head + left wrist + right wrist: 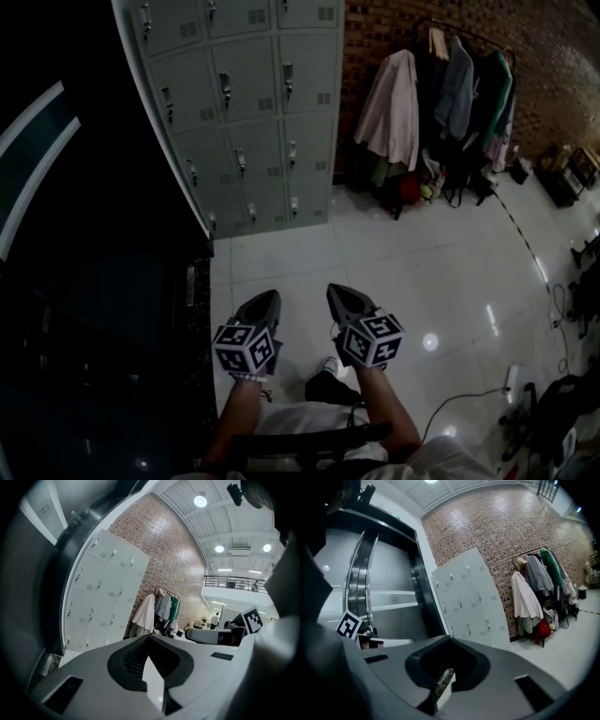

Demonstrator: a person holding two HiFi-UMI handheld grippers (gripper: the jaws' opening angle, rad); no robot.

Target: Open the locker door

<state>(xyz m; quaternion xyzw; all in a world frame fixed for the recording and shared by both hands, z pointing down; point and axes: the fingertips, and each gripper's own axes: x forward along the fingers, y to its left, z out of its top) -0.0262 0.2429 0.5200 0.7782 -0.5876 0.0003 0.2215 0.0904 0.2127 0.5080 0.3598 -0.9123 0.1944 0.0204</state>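
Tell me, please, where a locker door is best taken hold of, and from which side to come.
Grip the small dark handle near the left edge of the locker door, coming straight from the front. It seems the only part standing out from the flat panel; the vent on the right gives no hold.

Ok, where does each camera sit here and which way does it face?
Head view: on the person's head, looking steeply down; lockers ahead, both forearms, left gripper and right gripper below.
Left gripper view: rides the left gripper, looks along its shut jaws toward lockers and clothes rack; right gripper at right.
Right gripper view: rides the right gripper, shut jaws toward the lockers; left gripper at left.
Shared: both gripper views show lockers and clothes rack.
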